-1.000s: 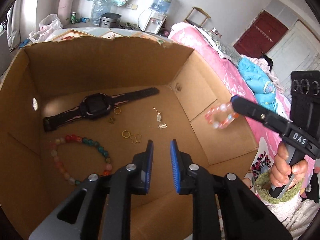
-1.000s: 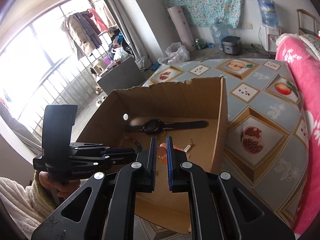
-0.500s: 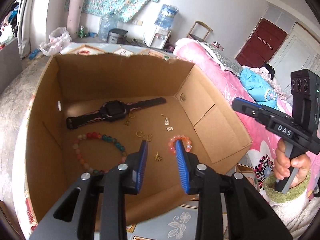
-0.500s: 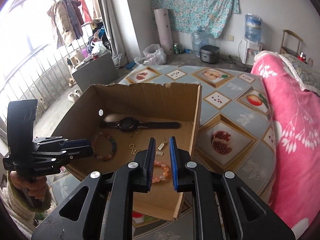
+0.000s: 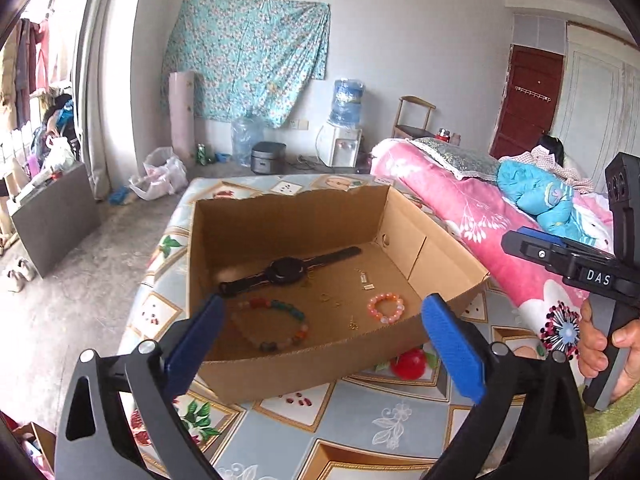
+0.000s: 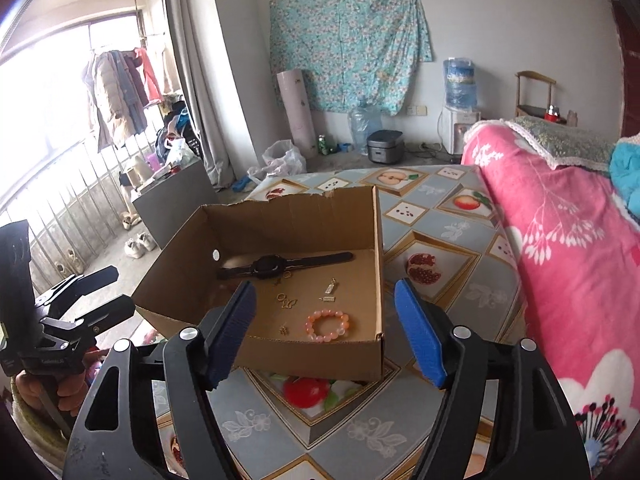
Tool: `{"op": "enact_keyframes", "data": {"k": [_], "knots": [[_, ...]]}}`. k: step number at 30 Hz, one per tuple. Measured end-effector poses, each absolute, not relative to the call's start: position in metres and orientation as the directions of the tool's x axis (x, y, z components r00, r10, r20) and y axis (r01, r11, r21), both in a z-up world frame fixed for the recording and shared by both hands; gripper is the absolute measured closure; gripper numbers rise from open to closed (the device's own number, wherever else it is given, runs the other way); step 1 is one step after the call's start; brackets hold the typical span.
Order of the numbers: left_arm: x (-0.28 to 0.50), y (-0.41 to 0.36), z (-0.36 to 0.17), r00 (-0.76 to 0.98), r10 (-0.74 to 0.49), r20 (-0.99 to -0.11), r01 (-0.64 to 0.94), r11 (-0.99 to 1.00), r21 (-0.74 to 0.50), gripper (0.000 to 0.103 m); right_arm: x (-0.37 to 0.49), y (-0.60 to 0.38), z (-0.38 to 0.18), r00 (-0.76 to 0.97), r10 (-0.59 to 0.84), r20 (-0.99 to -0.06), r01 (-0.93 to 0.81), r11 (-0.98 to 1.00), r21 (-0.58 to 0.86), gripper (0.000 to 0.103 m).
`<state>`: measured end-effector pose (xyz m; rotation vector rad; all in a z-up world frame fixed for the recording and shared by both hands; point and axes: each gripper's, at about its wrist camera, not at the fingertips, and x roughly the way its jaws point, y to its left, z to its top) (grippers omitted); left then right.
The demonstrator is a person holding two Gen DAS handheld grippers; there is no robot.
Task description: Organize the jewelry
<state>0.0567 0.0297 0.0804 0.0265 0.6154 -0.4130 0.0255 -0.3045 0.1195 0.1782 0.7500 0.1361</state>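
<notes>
Both grippers spread wide, nothing held: left gripper (image 5: 320, 344), right gripper (image 6: 322, 332). Pink bead bracelet (image 6: 328, 325) lies flat near the cardboard box (image 6: 312, 360) front-right corner; black watch (image 6: 276, 266) along the back wall.

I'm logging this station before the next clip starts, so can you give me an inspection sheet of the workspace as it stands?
Surface: table under a fruit-print cover, bare around the box.
Job's things: open cardboard box holding a black watch, a multicolour bead bracelet, a pink bead bracelet, small gold rings and silver charms, all lying apart on the box floor.
Clutter: nothing seen on the table.
Grippers: left gripper and right gripper both in front of the box, jaws wide, holding nothing.
Cables: nothing seen on the table.
Surroundings: pink bedding, water dispenser, rice cooker on the floor.
</notes>
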Motion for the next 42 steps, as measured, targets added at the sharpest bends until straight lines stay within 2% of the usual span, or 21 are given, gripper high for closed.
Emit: {"op": "enact_keyframes", "data": {"k": [3, 6, 11, 15, 16, 19, 24, 36, 39, 42], "knots": [[0.055, 0.044, 0.077, 0.758, -0.330, -0.562, 0.343, 0.935, -0.086, 0.006, 0.028, -0.315, 0.111, 0.723, 0.170, -0.670, -0.014, 0.973, 0.232, 0.032], [0.067, 0.068, 0.067, 0.756, -0.327, -0.567, 0.288, 0.944, -0.161, 0.006, 0.047, -0.337, 0.090, 0.672, 0.243, -0.700, 0.043, 0.931, 0.364, 0.032], [0.116, 0.099, 0.027, 0.650, -0.409, -0.640, 0.201, 0.906, -0.373, 0.006, 0.078, -0.353, 0.051, 0.584, 0.317, -0.747, 0.140, 0.868, 0.477, 0.032], [0.140, 0.096, 0.007, 0.549, -0.511, -0.661, 0.211, 0.850, -0.482, 0.006, 0.091, -0.344, 0.031, 0.513, 0.397, -0.761, 0.132, 0.839, 0.527, 0.032], [0.139, 0.094, 0.008, 0.556, -0.497, -0.666, 0.207, 0.859, -0.468, 0.006, 0.092, -0.341, 0.029, 0.502, 0.445, -0.742, 0.109, 0.818, 0.565, 0.029], [0.137, 0.089, 0.009, 0.554, -0.477, -0.682, 0.217, 0.874, -0.435, 0.006, 0.092, -0.338, 0.031, 0.500, 0.437, -0.748, 0.107, 0.826, 0.554, 0.029], [0.127, 0.090, 0.014, 0.531, -0.507, -0.679, 0.219, 0.856, -0.468, 0.006, 0.091, -0.341, 0.034, 0.483, 0.431, -0.762, 0.098, 0.838, 0.537, 0.029], [0.075, 0.063, 0.023, 0.487, -0.549, -0.679, 0.311, 0.836, -0.453, 0.006, 0.036, -0.368, 0.046, 0.504, 0.393, -0.769, 0.145, 0.839, 0.524, 0.029], [0.063, 0.060, 0.026, 0.543, -0.505, -0.671, 0.326, 0.863, -0.385, 0.006, 0.030, -0.371, 0.043, 0.512, 0.400, -0.760, 0.151, 0.829, 0.539, 0.029], [0.044, 0.063, 0.044, 0.672, -0.383, -0.634, 0.306, 0.923, -0.233, 0.006, 0.017, -0.373, 0.057, 0.557, 0.322, -0.766, 0.166, 0.860, 0.482, 0.029]]}}
